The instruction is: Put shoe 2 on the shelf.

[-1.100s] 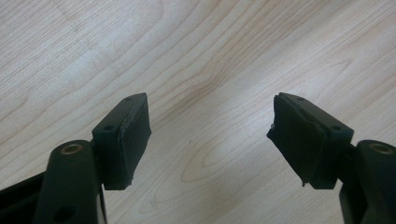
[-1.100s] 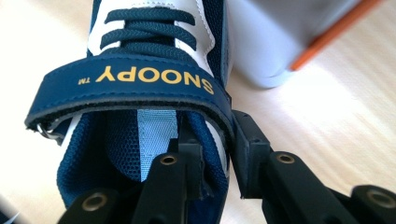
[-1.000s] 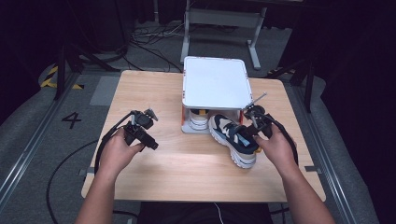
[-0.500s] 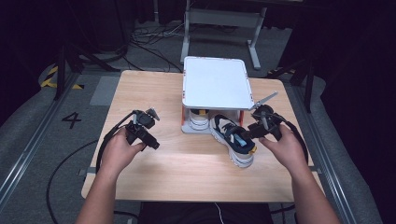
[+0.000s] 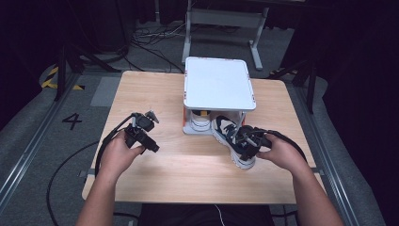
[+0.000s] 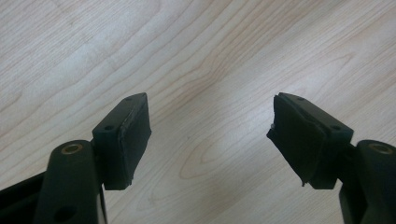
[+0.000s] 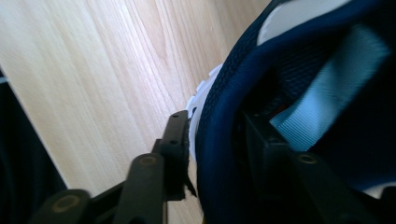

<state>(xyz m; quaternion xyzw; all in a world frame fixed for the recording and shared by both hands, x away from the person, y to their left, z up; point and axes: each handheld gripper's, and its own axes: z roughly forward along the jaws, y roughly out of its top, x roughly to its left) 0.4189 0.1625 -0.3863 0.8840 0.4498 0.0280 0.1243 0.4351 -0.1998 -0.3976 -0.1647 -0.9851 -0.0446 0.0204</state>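
1. Left gripper (image 5: 149, 144) sits over bare table (image 5: 141, 94); its own view shows the jaws wide apart, holding nothing.
2. White rack (image 5: 219, 84): one shoe (image 5: 201, 120) under its top.
3. Second shoe (image 5: 234, 140) lies beside the rack on the table.
4. Right gripper (image 7: 212, 135): jaws closed on this shoe's navy collar, one outside, one inside.

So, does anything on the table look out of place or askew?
Only the navy-and-white sneaker: it lies slantwise outside the white two-tier shoe rack, while another white shoe sits under it. The right tongs clamp its collar.
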